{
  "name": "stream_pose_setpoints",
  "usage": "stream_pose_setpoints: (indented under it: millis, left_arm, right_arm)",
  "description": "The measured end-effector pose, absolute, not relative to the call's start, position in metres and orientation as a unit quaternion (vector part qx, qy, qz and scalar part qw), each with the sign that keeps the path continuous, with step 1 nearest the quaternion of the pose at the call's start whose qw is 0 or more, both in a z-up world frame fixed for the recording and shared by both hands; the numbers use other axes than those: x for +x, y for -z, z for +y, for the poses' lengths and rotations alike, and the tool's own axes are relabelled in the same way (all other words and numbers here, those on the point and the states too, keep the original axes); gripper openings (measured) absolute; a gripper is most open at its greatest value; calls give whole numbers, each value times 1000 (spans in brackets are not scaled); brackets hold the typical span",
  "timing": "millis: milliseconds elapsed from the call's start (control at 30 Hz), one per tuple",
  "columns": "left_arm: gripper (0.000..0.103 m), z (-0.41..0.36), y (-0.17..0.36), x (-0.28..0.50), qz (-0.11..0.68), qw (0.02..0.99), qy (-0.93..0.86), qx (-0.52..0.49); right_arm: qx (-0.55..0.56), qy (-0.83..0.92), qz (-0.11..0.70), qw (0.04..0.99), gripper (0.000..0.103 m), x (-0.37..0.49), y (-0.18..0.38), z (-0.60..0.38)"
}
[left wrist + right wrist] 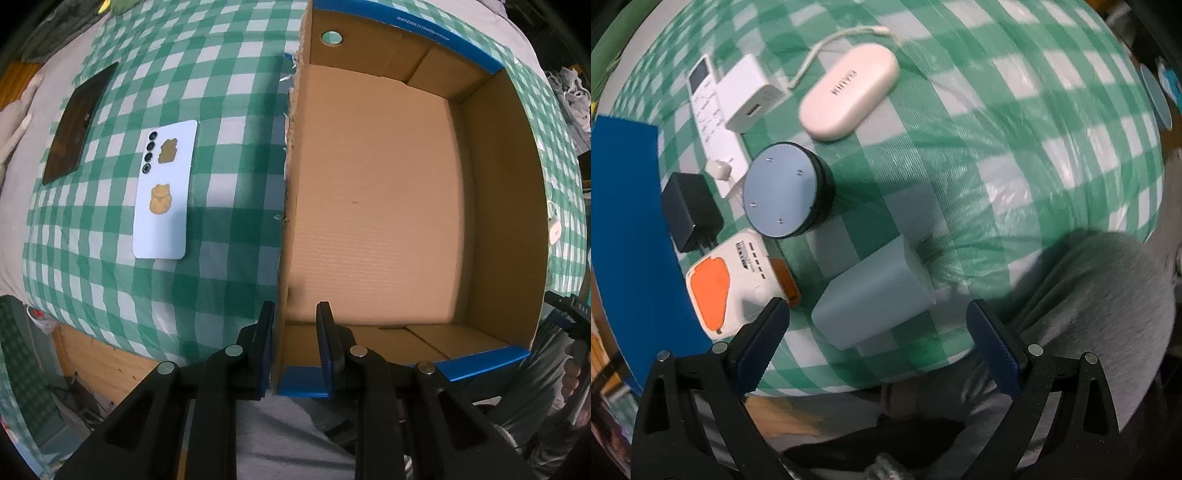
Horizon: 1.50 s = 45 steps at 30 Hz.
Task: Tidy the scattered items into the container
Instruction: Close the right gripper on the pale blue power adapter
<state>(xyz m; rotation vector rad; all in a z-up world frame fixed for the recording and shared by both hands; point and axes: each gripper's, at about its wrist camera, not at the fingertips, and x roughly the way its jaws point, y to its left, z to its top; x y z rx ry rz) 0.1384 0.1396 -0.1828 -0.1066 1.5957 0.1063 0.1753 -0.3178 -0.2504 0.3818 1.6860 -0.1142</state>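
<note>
The open cardboard box with blue rims has nothing in it. My left gripper straddles the box's near-left wall with one finger on each side, closed on it. A light-blue phone lies face down left of the box, a dark tablet beyond it. My right gripper is open above a pale blue-grey block near the table's front edge. Nearby lie an orange-and-white device, a black adapter, a round black-rimmed puck, a white remote, a white charger and a pink oval case.
The table wears a green checked cloth. The box's blue outer wall stands at the left of the right wrist view. A white cable curls behind the oval case. The person's grey-clad lap sits under the table's front edge.
</note>
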Motion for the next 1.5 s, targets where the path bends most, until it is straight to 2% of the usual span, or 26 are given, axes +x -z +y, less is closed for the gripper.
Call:
stream_pose_setpoints:
  millis: [67,133,333,367,400,867,1033,1100,1233,1267,1333,1500]
  left_arm:
    - [22,140,183,139,715,696,-47,-45]
    - [22,140,183,139,716,695,-47,-45]
    - [21,141,185,139,716,695,-39,-40]
    - [21,139,184,138,717,695,-39,-40]
    - [21,139,184,138,716,695,-40,-41]
    - [21,138,185,136,716,696,-40,-41]
    - [21,138,185,135,716,696,-40,-40]
    - [21,138,185,134,717,695,-40,-37]
    - [23,137,185,135,717,695,-40,-38]
    - [23,137,185,135,717,695,-40,-38]
    - [23,137,184,135,717,695,-40,-37]
    - [23,136,185,135,717,695,-40,-37]
  right_arm:
    - [195,67,741,639,95,174,258,-326]
    - [221,79,736,635,89,171,264,-333]
    - [238,81,736,629,63,171,282,-330]
    - [235,76,736,631,56,172,284,-328]
    - [228,71,735,634,54,172,285,-327]
    - [133,18,728,672,39,170,270,-303]
    - [160,22,738,655,39,173,287,-306]
    - [179,33,737,651,50,175,289,-309]
    - [205,56,737,642,52,179,301,-330]
    - [209,61,734,643,50,181,304,-334]
    - [202,57,732,648,37,184,305,-338]
    - [177,45,729,659,28,186,299,-335]
